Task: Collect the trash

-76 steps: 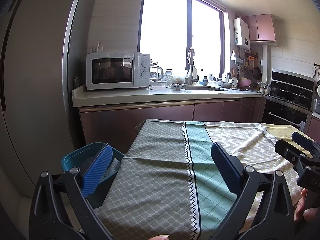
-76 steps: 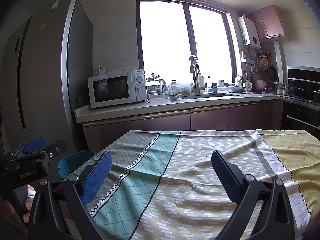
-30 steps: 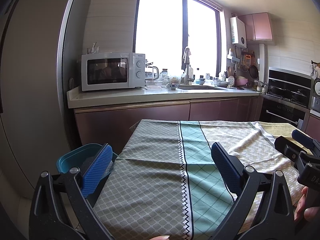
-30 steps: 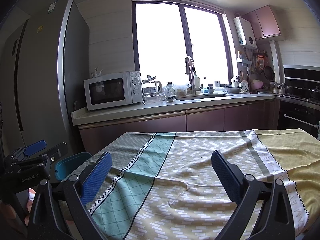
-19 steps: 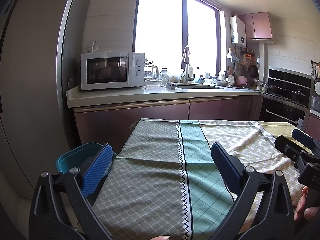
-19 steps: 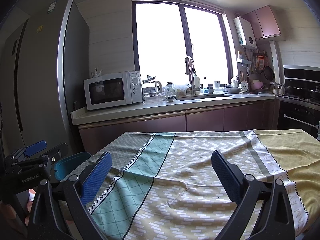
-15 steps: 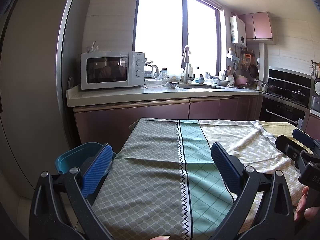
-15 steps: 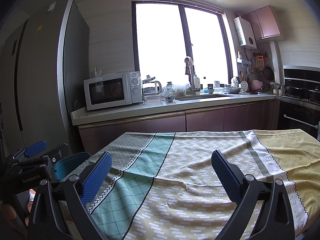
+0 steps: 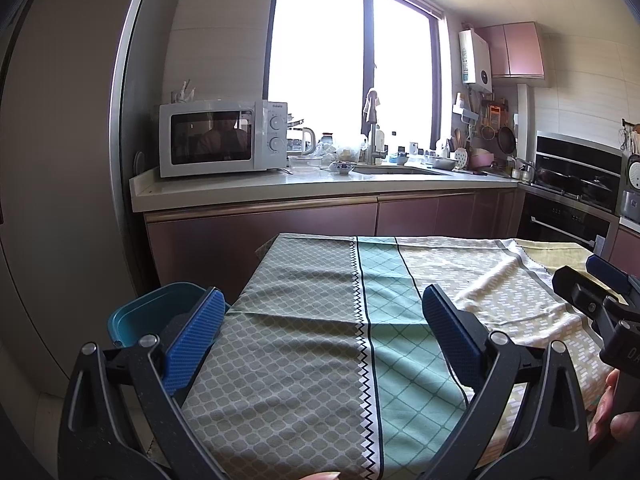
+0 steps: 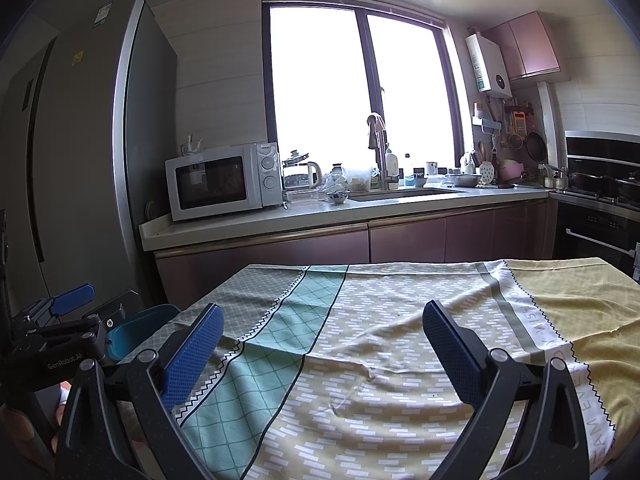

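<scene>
Your left gripper (image 9: 320, 320) and right gripper (image 10: 322, 336) both hover spread wide and empty over the patterned tablecloth (image 9: 320, 360). The teal bin (image 9: 148, 312) sits beside the cloth's left edge, partly behind your left gripper's left finger; its contents are hidden. Beyond the cloth runs the counter (image 9: 320, 184) with a microwave (image 9: 220, 138).

Both my wrist cameras look forward, low over the tablecloth (image 9: 304, 344), toward the window (image 10: 360, 92). My left view sits further left; both share the microwave (image 9: 220, 138) and the blue bin (image 10: 136, 330).
</scene>
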### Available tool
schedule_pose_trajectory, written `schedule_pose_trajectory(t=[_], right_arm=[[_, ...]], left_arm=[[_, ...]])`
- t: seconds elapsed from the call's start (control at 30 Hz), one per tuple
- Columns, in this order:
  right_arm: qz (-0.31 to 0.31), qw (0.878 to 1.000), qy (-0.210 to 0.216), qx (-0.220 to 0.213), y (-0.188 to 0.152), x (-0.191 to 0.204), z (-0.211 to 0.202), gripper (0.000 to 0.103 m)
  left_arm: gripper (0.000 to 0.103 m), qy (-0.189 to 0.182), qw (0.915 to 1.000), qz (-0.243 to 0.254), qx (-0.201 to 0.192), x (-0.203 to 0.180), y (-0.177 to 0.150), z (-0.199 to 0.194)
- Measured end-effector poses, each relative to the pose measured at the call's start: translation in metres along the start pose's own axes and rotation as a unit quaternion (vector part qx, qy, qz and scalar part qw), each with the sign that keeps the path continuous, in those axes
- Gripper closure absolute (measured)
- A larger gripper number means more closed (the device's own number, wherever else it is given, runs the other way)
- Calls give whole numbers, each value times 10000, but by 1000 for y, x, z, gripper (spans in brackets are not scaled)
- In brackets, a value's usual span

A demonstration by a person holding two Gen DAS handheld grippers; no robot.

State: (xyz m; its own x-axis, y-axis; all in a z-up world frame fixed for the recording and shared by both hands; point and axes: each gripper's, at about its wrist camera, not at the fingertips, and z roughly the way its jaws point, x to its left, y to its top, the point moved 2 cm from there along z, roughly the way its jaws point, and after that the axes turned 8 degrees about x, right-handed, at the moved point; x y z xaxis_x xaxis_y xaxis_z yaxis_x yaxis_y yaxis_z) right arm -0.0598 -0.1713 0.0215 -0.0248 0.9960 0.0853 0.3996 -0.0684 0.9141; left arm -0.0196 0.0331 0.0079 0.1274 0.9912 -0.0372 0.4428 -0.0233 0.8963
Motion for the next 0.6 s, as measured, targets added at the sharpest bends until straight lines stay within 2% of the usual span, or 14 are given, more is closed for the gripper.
schedule_pose_trajectory(t=[0.6], right_arm=[[12,10000,-36,7,-1,1,0,7]], left_arm=[[6,-11,10000,4,19,1,-2,2]])
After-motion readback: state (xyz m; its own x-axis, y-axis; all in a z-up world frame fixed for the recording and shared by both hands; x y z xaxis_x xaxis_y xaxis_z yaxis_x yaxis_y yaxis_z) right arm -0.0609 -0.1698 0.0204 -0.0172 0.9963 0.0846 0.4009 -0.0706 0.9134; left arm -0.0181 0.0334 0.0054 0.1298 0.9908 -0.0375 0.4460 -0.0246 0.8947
